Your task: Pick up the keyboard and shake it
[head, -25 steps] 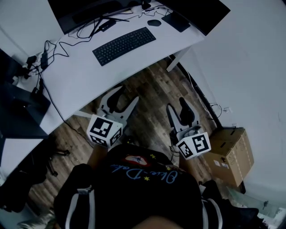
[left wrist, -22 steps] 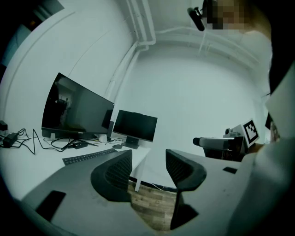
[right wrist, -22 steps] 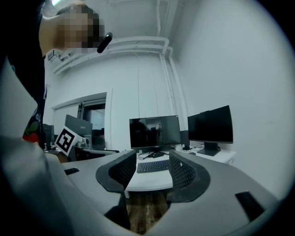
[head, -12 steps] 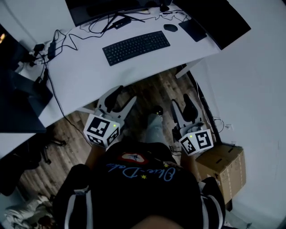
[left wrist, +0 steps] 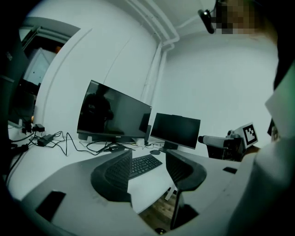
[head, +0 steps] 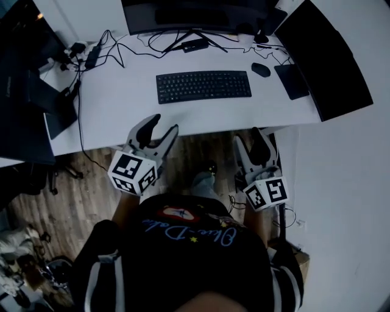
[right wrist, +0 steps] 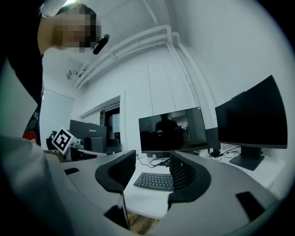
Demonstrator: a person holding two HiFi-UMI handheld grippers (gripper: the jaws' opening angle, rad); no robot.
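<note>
Cables (head: 113, 46): we see them strewn over the far left of the white surface (head: 116, 103).
Left gripper (head: 162, 128): we find it at the near edge of the surface, its jaws released with nothing between them, pointing towards the keyboard.
Keyboard (head: 203, 86): black, lying flat on the surface in front of the central monitor (head: 183, 12), well apart from both grippers.
Right gripper (head: 250, 141): we find it at the near edge too, above the wooden floor (head: 73, 195). Its jaws have just been opening and stand released, empty.
Mouse (head: 261, 69): just right of the keyboard.
Second monitor (head: 323, 58): at the surface's right end.
</note>
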